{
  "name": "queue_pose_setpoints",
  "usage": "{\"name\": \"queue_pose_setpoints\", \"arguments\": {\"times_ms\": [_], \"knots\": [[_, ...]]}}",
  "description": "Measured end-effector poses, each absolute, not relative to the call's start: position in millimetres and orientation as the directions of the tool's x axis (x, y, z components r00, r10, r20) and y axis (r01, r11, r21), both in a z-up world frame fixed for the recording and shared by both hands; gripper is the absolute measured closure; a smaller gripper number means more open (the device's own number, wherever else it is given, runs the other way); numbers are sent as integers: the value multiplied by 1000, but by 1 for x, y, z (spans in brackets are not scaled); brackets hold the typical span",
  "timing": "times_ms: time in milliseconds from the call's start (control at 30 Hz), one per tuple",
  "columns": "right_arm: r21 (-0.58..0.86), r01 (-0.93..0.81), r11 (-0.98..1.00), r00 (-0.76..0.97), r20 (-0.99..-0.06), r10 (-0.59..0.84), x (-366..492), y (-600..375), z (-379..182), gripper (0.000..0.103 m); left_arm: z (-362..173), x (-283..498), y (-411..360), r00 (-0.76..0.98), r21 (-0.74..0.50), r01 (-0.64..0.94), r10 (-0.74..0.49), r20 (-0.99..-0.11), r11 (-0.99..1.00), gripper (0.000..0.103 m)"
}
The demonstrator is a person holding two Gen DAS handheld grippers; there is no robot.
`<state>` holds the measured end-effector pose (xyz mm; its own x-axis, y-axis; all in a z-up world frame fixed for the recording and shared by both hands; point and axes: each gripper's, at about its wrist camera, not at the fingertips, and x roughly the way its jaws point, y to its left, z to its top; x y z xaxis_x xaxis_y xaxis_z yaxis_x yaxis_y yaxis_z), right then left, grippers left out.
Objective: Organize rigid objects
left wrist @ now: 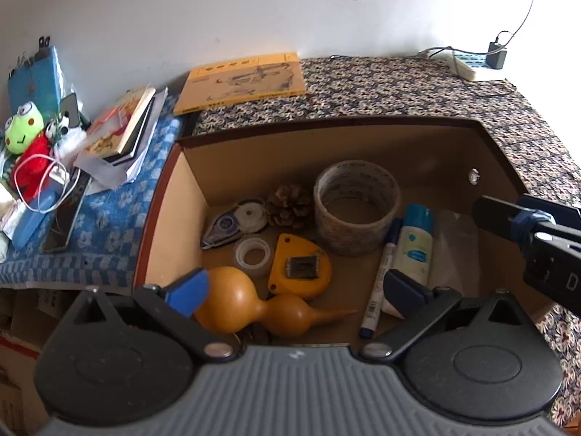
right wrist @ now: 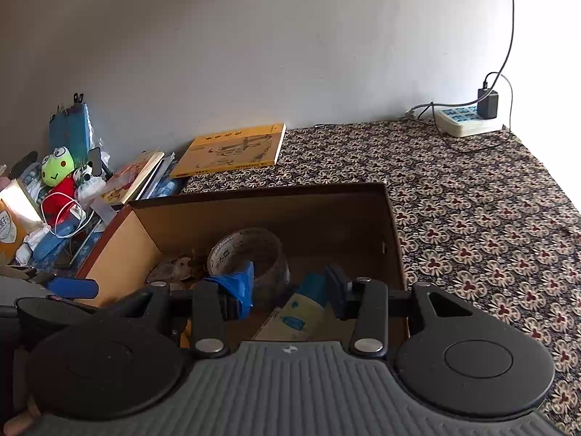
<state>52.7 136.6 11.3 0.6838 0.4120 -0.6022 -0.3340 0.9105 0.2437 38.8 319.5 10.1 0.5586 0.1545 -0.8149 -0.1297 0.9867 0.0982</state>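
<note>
1. Nearest the left wrist camera is the left tool (left wrist: 290, 287), its blue pads spread wide with nothing between them, hanging over the near edge of the cardboard box (left wrist: 163, 196).
2. The orange gourd (left wrist: 254, 309) lies just under it at 6 o'clock in the box, apparently just beside the left pad.
3. Outward in the box: a yellow tape measure (left wrist: 301, 269) at centre, a small clear tape roll (left wrist: 252, 254) at 9 o'clock, a correction tape (left wrist: 232, 223) and pine cone (left wrist: 290, 205) toward 11, a wide tape roll (left wrist: 354, 207) at 12, a marker (left wrist: 381, 276) and glue bottle (left wrist: 414, 243) at 3.
4. The right tool (right wrist: 290, 287) hovers above the glue bottle end, pads moderately apart and empty.
5. My judgement: the box looks filled, so the sorting seems late; the next move likely calls for lifting both tools clear.
6. In the way: the two tools sit near each other over the box's right side.
7. Outside the box, at 11 o'clock on the bench (right wrist: 472, 225), lie a yellow book (left wrist: 247, 81) and a frog plush (left wrist: 21, 130).
</note>
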Motion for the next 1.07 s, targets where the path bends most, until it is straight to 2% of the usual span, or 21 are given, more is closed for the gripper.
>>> {"name": "queue_pose_setpoints", "arguments": {"times_ms": [433, 1067], "knots": [[250, -369, 895, 609, -663, 436, 93, 145, -18, 77, -17, 76, 334, 506, 83, -175, 162, -847, 981, 1], [305, -383, 872, 582, -654, 484, 98, 141, -25, 78, -29, 86, 325, 511, 129, -187, 209, -834, 974, 3]]}}
